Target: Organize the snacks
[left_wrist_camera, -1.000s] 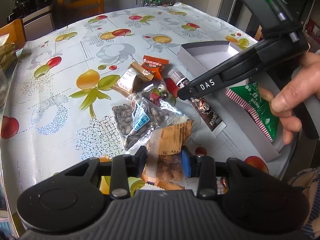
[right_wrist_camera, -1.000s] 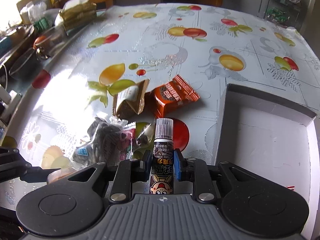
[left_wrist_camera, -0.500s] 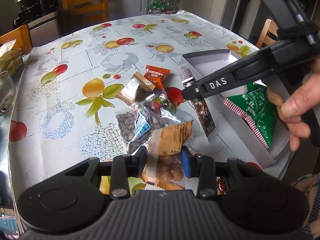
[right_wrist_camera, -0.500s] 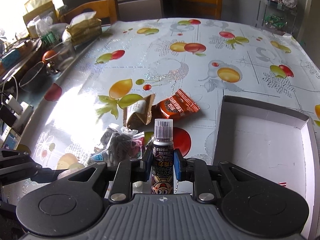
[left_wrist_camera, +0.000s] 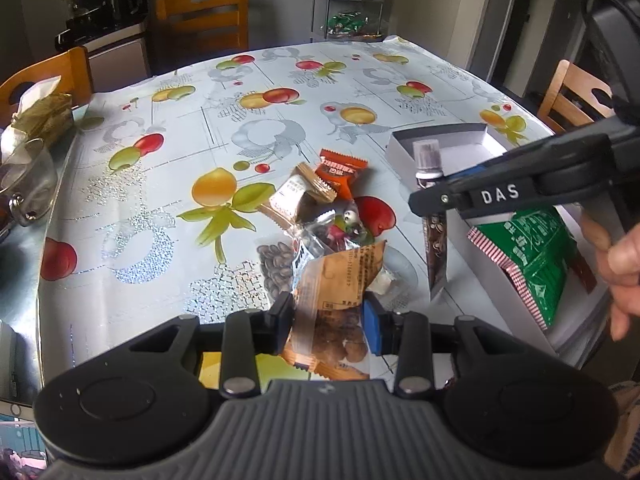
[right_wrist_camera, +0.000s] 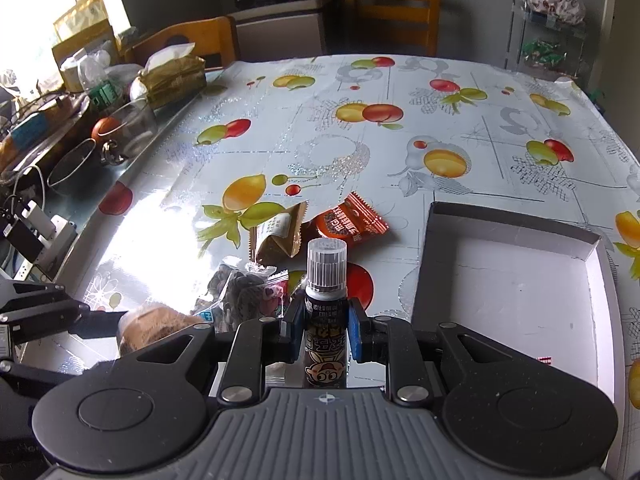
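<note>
My left gripper (left_wrist_camera: 327,326) is shut on a tan peanut packet (left_wrist_camera: 340,280), held just above the snack pile near the table's front edge. My right gripper (right_wrist_camera: 325,332) is shut on a brown squeeze tube (right_wrist_camera: 325,354) with a clear ribbed cap, held upright above the table. In the left wrist view the tube (left_wrist_camera: 434,248) hangs beside the white box (left_wrist_camera: 476,136), where a green packet (left_wrist_camera: 528,256) lies. On the table lie a seed bag (left_wrist_camera: 276,264), a clear candy bag (left_wrist_camera: 344,228), a tan packet (left_wrist_camera: 296,196) and an orange packet (left_wrist_camera: 340,172).
The fruit-print tablecloth (right_wrist_camera: 360,128) covers the table. The far part of the box floor (right_wrist_camera: 512,304) is bare. A glass bowl (left_wrist_camera: 24,184) and tissue pack (right_wrist_camera: 176,76) sit at the left edge, beside a cluttered ledge. Wooden chairs (right_wrist_camera: 392,12) and a wire rack (left_wrist_camera: 348,12) stand behind.
My right gripper has risen with the tube, which now hangs higher beside the box. My left gripper has tilted up slightly, still holding the peanut packet.
</note>
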`<state>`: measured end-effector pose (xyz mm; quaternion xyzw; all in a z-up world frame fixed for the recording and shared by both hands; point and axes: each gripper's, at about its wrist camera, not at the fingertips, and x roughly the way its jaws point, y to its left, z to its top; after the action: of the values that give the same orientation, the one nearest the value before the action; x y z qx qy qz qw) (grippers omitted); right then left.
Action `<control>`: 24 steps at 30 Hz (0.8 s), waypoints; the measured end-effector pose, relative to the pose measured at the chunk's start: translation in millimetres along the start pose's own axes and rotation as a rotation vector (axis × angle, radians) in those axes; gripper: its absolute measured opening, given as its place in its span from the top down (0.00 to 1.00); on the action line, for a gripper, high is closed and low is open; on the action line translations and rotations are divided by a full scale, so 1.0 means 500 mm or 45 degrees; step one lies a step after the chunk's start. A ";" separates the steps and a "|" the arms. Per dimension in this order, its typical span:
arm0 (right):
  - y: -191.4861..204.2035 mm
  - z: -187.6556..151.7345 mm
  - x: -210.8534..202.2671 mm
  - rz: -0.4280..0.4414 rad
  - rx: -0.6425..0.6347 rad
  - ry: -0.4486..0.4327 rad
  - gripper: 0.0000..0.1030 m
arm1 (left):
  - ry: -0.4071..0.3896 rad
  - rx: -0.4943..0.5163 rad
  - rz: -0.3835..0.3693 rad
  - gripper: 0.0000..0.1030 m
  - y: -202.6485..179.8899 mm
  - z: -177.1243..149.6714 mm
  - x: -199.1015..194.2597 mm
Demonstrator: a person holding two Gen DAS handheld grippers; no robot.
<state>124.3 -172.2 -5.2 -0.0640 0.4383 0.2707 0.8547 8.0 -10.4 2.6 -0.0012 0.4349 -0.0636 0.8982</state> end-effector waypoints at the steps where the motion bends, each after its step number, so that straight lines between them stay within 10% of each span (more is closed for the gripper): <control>1: -0.001 -0.001 -0.003 -0.001 0.002 -0.003 0.76 | -0.002 -0.001 0.003 0.67 -0.001 0.001 -0.001; 24: -0.008 0.005 -0.065 0.004 0.016 -0.095 0.76 | -0.054 0.048 0.023 0.67 -0.039 0.035 -0.009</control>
<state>112.9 -188.1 21.4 -0.0480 0.4078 0.2714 0.8705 16.5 -30.2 18.2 0.0182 0.4146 -0.0636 0.9076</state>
